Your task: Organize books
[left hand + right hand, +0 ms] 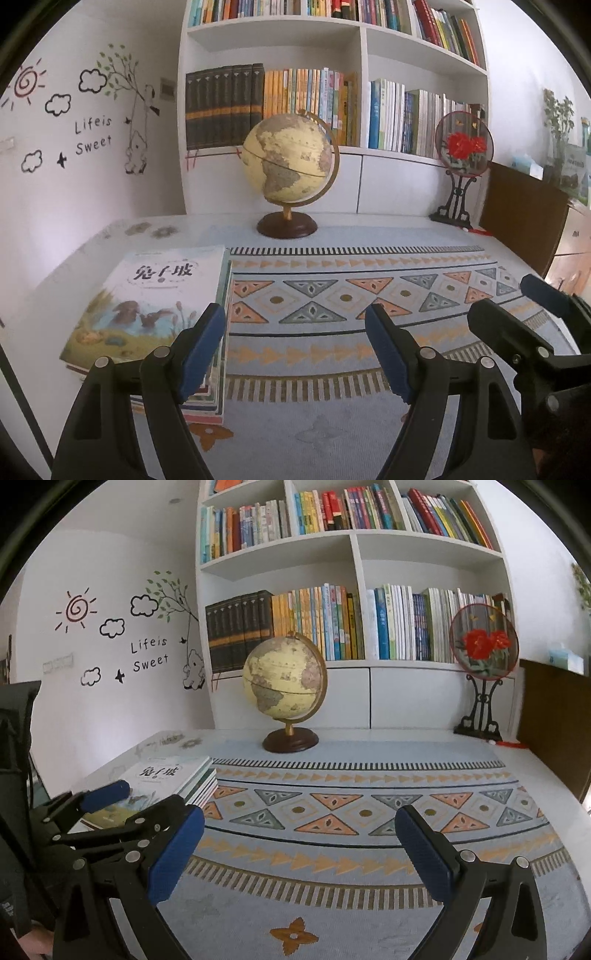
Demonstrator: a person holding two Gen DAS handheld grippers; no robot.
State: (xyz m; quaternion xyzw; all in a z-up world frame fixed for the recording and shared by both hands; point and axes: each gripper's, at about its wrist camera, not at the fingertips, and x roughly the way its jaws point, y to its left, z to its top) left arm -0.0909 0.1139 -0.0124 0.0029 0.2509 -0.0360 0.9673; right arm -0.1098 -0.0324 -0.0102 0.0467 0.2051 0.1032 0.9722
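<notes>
Soft, even daylight is filling both views; no hard shadows are falling on the desk point(332, 236). The white wall point(110, 709) is washing out pale, slightly overexposed. Fisheye distortion is bending the bookshelf point(354, 535) uprights and curving the desk edge. Black vignette is cutting every corner. The tongs are reading soft up close; far book spines are blurring.

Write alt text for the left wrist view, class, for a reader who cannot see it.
An open, empty left gripper hovers over a patterned tablecloth, beside a stack of books at the left. A globe and a red-flower fan stand before a filled bookshelf; the right gripper shows at the right.
</notes>
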